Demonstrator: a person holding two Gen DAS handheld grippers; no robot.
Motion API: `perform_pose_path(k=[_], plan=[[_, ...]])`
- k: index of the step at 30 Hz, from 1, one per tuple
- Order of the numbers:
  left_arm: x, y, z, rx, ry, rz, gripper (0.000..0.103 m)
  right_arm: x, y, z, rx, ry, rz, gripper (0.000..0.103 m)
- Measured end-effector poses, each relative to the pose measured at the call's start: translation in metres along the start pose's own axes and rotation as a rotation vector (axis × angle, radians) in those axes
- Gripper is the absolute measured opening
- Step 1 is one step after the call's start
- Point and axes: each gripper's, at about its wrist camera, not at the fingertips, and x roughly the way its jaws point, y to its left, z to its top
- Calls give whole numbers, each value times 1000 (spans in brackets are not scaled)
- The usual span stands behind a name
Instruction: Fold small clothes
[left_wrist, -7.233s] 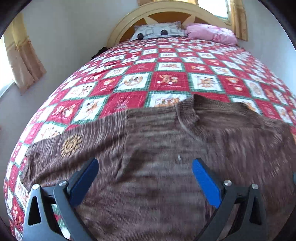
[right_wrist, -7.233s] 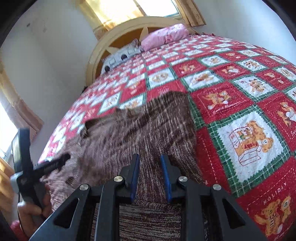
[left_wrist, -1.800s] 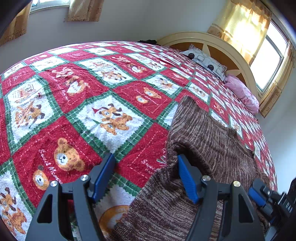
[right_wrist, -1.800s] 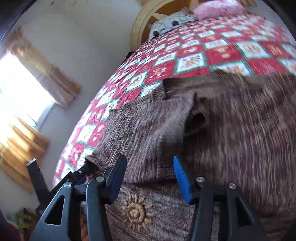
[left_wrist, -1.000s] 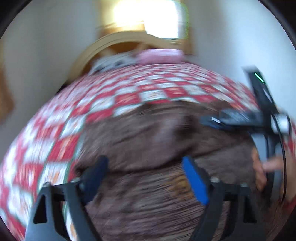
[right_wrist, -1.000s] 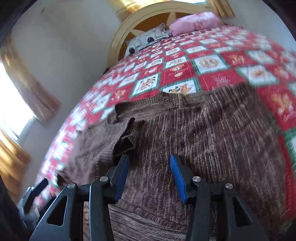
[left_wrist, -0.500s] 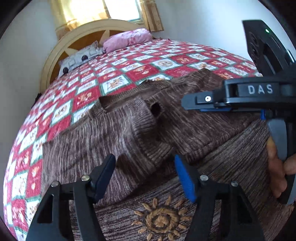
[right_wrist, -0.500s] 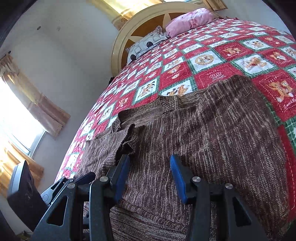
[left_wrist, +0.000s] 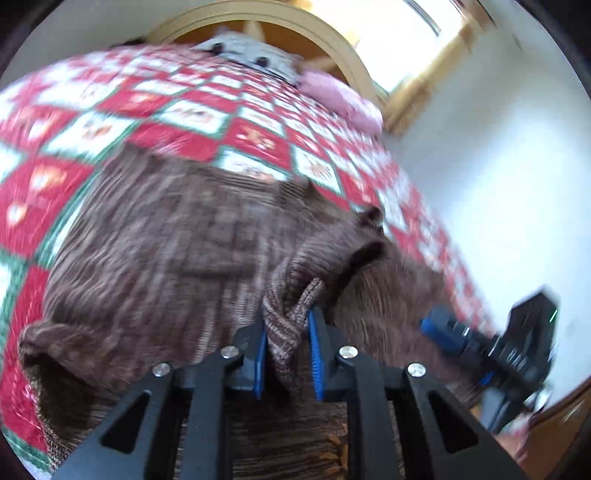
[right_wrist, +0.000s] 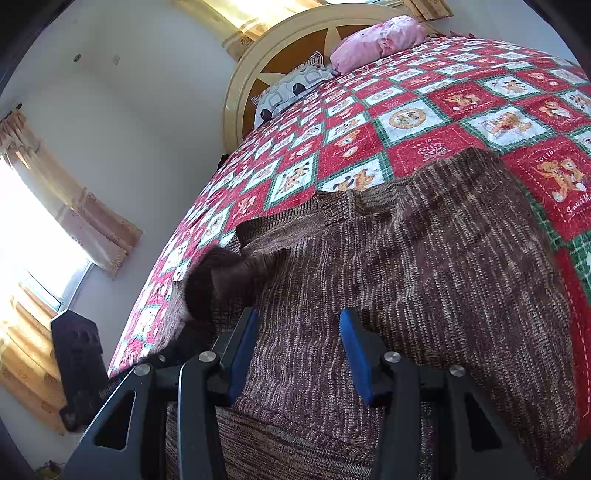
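Left wrist view: the left gripper (left_wrist: 287, 354) is closing on a bunched sleeve cuff (left_wrist: 291, 314) of the brown sweater (left_wrist: 155, 258). The right gripper (right_wrist: 299, 354) hovers half-open over the sweater, holding nothing. Folding looks barely begun.

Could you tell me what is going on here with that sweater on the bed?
A person with a gripper in each hand is folding a brown knit sweater spread on a red patchwork quilt. The left gripper is closing on a bunched fold of the knit. The right gripper hovers open over the sweater, holding nothing.

Your bed's red, white and green bear-patterned quilt (right_wrist: 436, 110) carries a brown knitted sweater (right_wrist: 424, 280), plus pink (right_wrist: 380, 37) and grey spotted pillows (right_wrist: 291, 88).
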Motion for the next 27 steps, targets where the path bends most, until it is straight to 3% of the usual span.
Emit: perform_pose_path(k=[5, 6, 7, 9, 13, 16, 19, 23, 24, 26, 27], plan=[[-8, 8, -4, -60, -48, -77, 20, 1, 12, -2, -60, -1, -32, 48], [-11, 9, -5, -72, -63, -84, 20, 2, 18, -3, -88, 0, -46, 43], [-13, 10, -6, -84, -75, -90, 20, 3, 23, -3, -105, 2, -59, 24], [-13, 12, -5, -100, -80, -100, 20, 7, 40, -3, -169, 9, -113, 13], [-19, 15, -2, -89, -100, -132, 20, 23, 74, 0, -255, 35, -83, 13], [-19, 16, 0, -81, -104, -130, 20, 54, 83, 0, -211, 126, 7, 13], [-19, 22, 1, -102, -104, -136, 20, 88, 89, -8, -235, 233, 7, 13], [-19, 23, 0, -103, -108, -134, 20, 84, 90, 5, -196, 234, 52, 13], [-19, 21, 0, -91, -106, -126, 20, 85, 89, 11, -168, 244, 86, 14], [-18, 19, 0, -77, -106, -119, 20, 86, 90, 24, -97, 270, 170, 37], [-18, 18, 0, -73, -107, -115, 20, 85, 92, 28, -84, 257, 192, 56]])
